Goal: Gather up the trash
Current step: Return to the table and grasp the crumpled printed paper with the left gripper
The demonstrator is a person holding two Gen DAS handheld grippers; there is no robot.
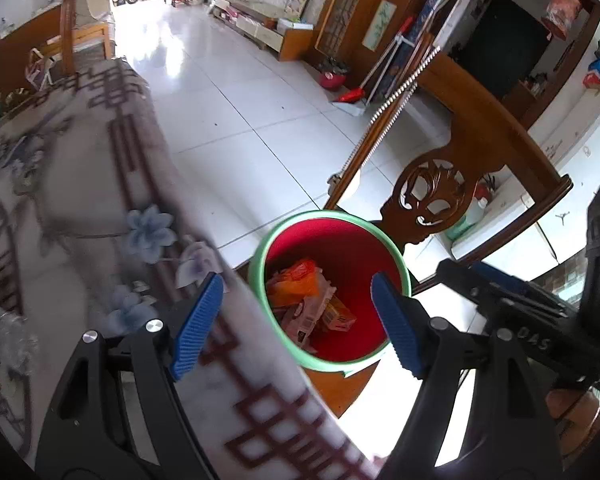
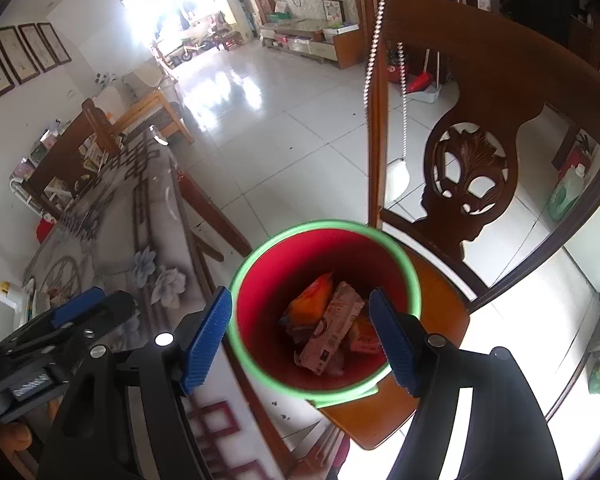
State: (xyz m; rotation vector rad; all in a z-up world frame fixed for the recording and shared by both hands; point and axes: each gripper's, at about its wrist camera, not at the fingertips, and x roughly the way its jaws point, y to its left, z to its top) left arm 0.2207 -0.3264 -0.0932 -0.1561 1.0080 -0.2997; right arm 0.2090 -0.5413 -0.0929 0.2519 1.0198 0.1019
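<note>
From the left wrist, the left gripper (image 1: 296,320) stands wide and empty over the table edge, with the red bin (image 1: 332,292) on the wooden chair (image 1: 452,184) holding orange and pink wrappers (image 1: 300,300). From the right wrist, the right gripper (image 2: 300,336) hangs wide and empty above the same bin (image 2: 324,308), wrappers (image 2: 328,328) lying inside

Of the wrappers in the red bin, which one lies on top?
The pale pink carton with the printed label lies on top in the bin, slanting across the pile; the orange wrapper sits beside and partly under it.
</note>
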